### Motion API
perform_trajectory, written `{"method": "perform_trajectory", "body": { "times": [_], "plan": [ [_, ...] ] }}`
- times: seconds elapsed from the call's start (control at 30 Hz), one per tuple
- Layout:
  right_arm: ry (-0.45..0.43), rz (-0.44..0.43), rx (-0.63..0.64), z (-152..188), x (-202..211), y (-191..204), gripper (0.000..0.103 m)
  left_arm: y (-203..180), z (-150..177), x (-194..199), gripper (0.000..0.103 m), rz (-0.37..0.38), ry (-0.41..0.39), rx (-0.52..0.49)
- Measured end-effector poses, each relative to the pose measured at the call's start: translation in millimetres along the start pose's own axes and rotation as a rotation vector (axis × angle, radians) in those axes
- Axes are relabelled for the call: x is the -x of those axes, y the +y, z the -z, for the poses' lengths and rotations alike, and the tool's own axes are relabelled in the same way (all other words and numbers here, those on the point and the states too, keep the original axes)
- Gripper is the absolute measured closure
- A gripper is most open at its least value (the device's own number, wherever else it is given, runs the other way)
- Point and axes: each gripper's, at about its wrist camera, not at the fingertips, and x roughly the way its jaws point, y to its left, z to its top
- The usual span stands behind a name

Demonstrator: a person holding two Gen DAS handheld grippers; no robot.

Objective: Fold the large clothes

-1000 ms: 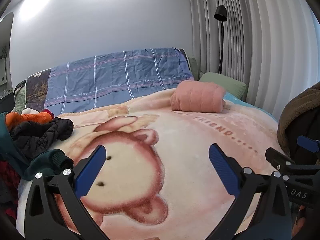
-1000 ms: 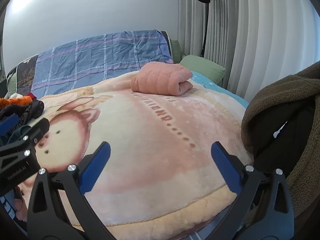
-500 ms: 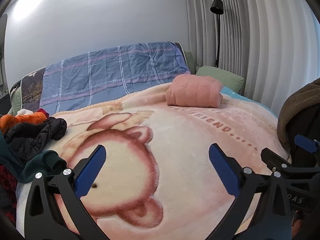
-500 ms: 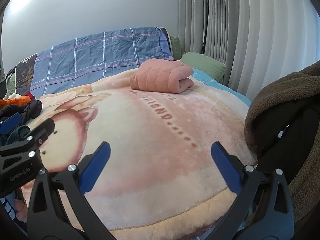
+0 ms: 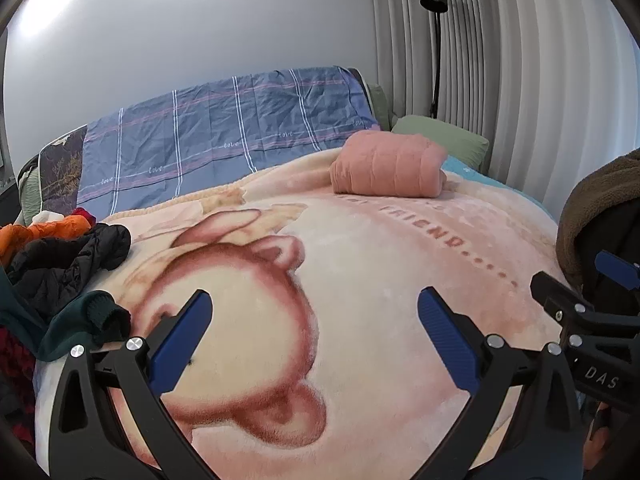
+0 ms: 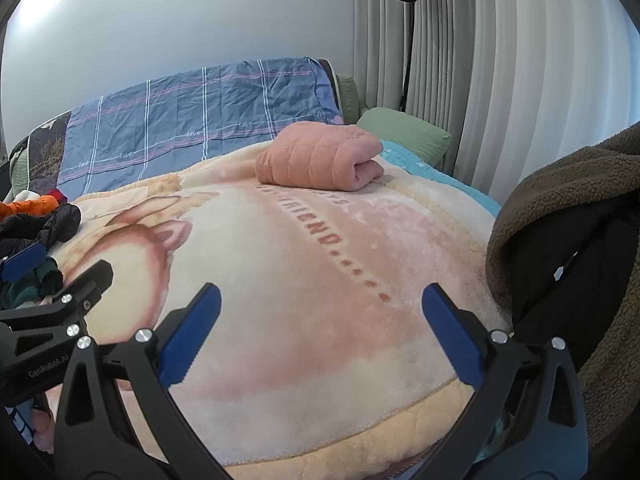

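Bed (image 5: 360, 280) carried a pink cartoon blanket (image 6: 320, 280). Brown fleece garment (image 6: 568, 208) hung at the right edge, clothes pile (image 5: 60, 264) lay at the left edge, folded pink jacket (image 5: 390, 168) sat near the pillows. Left claw (image 5: 314, 340) and right claw (image 6: 320, 336) hovered above the blanket, both spread wide, holding nothing.

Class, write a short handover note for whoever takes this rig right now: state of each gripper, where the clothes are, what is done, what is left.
Left gripper: open, empty, over the blanket.
Right gripper: open, empty.
Done: one pink garment lies folded at the far end of the bed.
Left: the pile of clothes on the left edge is unfolded; the brown fleece garment on the right is unfolded too.
Likely next: pick one and spread it on the blanket.
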Motion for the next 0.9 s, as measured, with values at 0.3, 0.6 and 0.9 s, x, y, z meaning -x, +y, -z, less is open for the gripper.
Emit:
{"method": "perform_trajectory", "body": {
  "times": [0.3,0.6,0.9],
  "plan": [
    [0.000,0.001,-0.004,0.1,-1.1,-1.4,0.002,-1.8,0.3,0.8,0.001,0.002,0.012,-0.002],
    [0.009,0.008,-0.017,2.0,-4.7,-3.8,0.002,-2.3,2.2,-0.9,0.001,0.002,0.027,0.002],
    [0.005,0.012,-0.013,1.9,-5.7,-1.4,0.002,-3.6,3.0,-5.7,0.001,0.003,0.039,0.006]
  ]
}}
